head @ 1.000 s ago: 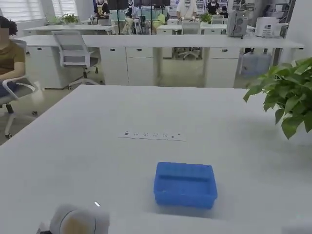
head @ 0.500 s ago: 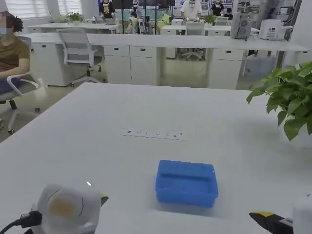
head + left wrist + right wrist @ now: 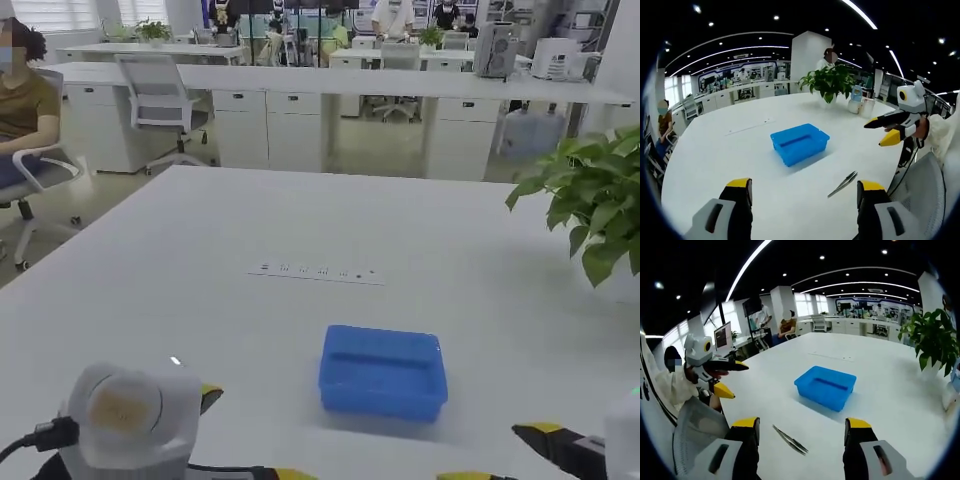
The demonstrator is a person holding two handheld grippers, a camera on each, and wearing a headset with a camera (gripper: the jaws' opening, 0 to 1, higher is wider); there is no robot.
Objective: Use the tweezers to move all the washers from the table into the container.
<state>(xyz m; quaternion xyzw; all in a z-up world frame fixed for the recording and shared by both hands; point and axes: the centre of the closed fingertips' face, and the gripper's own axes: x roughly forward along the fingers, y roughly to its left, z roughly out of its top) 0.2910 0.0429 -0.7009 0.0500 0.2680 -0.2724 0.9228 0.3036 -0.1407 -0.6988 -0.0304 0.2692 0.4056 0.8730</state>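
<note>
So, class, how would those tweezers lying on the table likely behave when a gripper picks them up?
The tweezers look thin and metallic, so probably light and slippery. They lie flat on the smooth table, so they may slide or pivot when nudged, not roll.

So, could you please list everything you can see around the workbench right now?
container: one, blue, middle of the white table
tweezers: one pair, metallic, flat on the table, nearer the person than the container
small pieces: a row of several, too small to identify, beyond the container
plant: one, green, at the table's right side
office chair: one, white and grey, beyond the table
person: one, seated, far left
left gripper: one, black with yellow tips, open, above the table
right gripper: one, same colours, open
</note>
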